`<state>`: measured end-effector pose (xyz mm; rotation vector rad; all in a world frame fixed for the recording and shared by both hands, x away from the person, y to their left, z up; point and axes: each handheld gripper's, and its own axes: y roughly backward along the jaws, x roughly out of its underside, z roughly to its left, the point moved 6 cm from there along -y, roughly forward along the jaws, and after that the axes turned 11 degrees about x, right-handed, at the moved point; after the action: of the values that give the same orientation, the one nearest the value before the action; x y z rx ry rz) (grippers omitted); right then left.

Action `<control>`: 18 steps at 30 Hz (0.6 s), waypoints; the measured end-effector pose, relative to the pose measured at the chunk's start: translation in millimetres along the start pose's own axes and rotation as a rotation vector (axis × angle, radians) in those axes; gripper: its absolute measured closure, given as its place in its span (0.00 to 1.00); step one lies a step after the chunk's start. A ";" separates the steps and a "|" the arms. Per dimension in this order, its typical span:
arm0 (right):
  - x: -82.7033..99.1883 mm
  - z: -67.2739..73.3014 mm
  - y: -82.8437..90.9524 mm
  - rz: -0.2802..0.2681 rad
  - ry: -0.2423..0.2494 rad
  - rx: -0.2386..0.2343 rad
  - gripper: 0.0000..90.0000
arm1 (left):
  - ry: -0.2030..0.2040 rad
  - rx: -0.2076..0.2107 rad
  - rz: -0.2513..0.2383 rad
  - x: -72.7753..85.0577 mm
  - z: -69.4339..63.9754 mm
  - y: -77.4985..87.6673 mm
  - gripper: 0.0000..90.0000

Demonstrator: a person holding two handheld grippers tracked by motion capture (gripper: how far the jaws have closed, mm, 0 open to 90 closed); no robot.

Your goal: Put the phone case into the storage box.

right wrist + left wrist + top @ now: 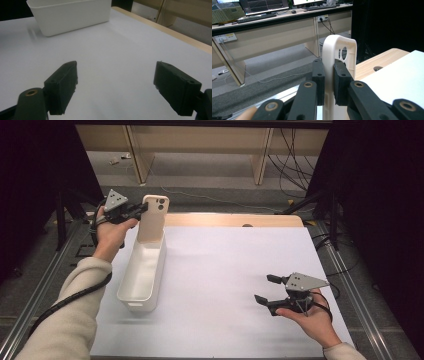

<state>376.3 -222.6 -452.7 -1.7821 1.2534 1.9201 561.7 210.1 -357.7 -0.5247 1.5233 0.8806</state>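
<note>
Two grippers are in my hands. High view: my left gripper [141, 209] is clamped on the edge of a cream phone case [152, 218], which stands upright with its lower end inside the far end of a white bin [131, 292]. The case's camera cut-outs sit at its top, just beyond my jaw tips. My right gripper [266, 288] rests low over the white table sheet [225, 270], well apart from the bin, jaws spread with nothing between them

Left gripper view: both of my black pads press against the phone case [329, 50] from either side, one pad on each face of its edge. The case rises above the jaws, its rounded top corner and cut-outs just past the pads. Beyond the jaws to the right lies the wooden table edge [384, 58]

Right gripper view: my jaws stand wide and released over the bare sheet [112, 55]. The bin [72, 18] sits ahead of the left jaw, well clear of both pads
</note>
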 end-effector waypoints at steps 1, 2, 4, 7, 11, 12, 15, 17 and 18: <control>0.0 0.0 0.0 0.000 -0.001 0.000 0.23 | 0.002 -0.001 0.001 0.5 0.5 -0.1 0.90; 0.0 0.0 -0.1 0.000 0.000 0.000 0.23 | 0.005 -0.002 0.001 1.0 0.9 -0.4 0.90; 0.0 0.1 -0.1 0.000 -0.002 -0.001 0.23 | 0.004 -0.003 0.003 1.9 1.8 -0.6 0.90; 0.0 0.0 -0.4 -0.001 -0.001 -0.001 0.23 | 0.008 -0.003 0.003 2.7 2.2 -1.2 0.90; 0.0 0.2 -0.5 -0.001 -0.002 -0.002 0.23 | 0.008 -0.002 0.004 2.8 2.0 -2.3 0.90; 0.0 0.3 -0.5 -0.001 -0.002 -0.002 0.23 | 0.009 -0.001 0.003 2.7 1.8 -2.7 0.90; 0.1 0.2 -0.4 -0.001 -0.002 -0.003 0.23 | 0.009 0.000 0.004 2.7 1.5 -3.7 0.90; -0.2 0.1 -0.2 -0.001 -0.002 0.000 0.23 | 0.009 0.000 0.004 2.9 1.5 -4.4 0.90; -0.2 0.1 -0.2 -0.001 -0.002 0.000 0.23 | 0.009 0.000 0.005 3.1 1.5 -4.6 0.90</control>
<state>376.5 -222.3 -452.6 -1.7805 1.2513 1.9205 565.7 209.0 -361.7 -0.5258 1.5331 0.8828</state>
